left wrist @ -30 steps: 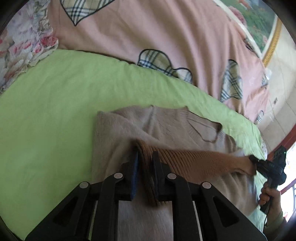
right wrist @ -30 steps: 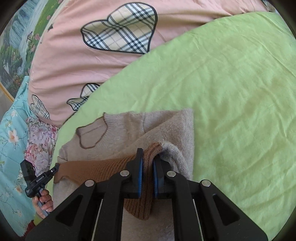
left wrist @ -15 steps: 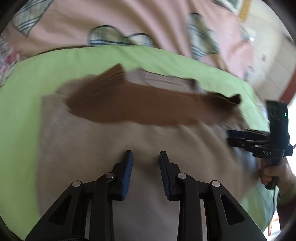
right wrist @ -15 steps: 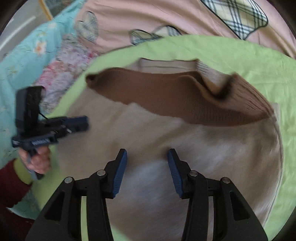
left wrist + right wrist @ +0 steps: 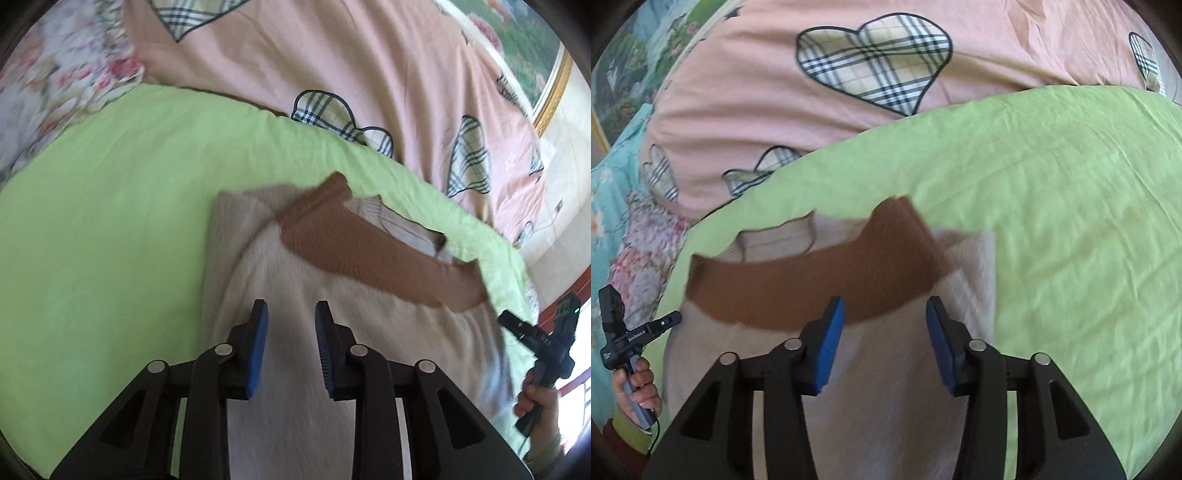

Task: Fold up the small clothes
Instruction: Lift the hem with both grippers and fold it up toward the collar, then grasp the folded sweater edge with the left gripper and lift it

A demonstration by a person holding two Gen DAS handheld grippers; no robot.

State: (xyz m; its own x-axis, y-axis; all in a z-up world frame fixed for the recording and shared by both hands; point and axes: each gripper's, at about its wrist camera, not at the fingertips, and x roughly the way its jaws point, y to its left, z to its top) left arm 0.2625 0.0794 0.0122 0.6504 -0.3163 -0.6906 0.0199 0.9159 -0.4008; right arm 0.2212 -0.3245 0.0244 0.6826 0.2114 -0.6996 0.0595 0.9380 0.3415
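Left gripper released, empty, above sweater body. Right gripper spread wide, empty. Beige sweater flat on green sheet; brown hem band lies just below collar. Judged: bottom-up fold laid. Next likely: grasp one side edge, fold across.

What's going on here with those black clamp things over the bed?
A person is folding a small beige sweater on a green sheet, with a handheld gripper in each hand. The sweater's brown band lies folded across the garment. The left gripper and the right gripper are both open, hold nothing, and hover over the sweater's beige part. A pink quilt with plaid hearts lies behind.
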